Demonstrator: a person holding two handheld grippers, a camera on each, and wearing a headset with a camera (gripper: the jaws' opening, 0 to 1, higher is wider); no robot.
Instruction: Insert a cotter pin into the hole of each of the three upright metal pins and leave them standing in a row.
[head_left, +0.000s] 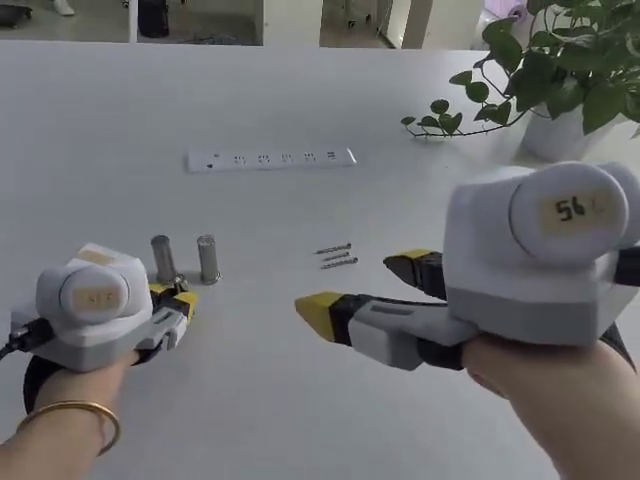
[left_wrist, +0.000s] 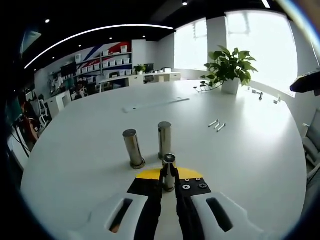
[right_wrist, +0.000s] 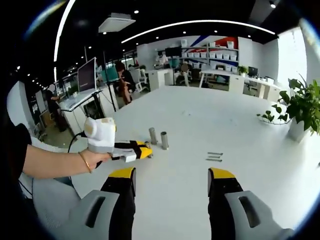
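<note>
Flat on the white table: three cotter pins, side by side and parallel, long axes along the 8-to-2 o'clock line in the head view. Lie at 11 o'clock from the right gripper, near its tips, and well apart at 3 o'clock from the left gripper. In the right gripper view, show at 1 o'clock from the gap between the jaws. Nearer the right hand by far, so probably that side's pick. Likely calls for a short reach forward with the jaws set across one pin's long axis, to lift it without dragging its neighbours.

Right gripper: jaws spread wide, nothing between them.

Left gripper: closed on a third metal pin, seemingly upright, top end showing above the tips. Just beyond it, at 11 and 12 o'clock in the left gripper view, two more metal pins upright on the table, near each other but not touching. No cross-hole discernible on any of the three; entry direction for a cotter pin not to be told from here.

Writing: "56" readable on the yellow sticker on the right gripper's rounded back; the like sticker on the left gripper too blurred to read. Farther off at 12 o'clock in the head view, a white power strip, no brand legible. At 1 o'clock, a potted plant.
</note>
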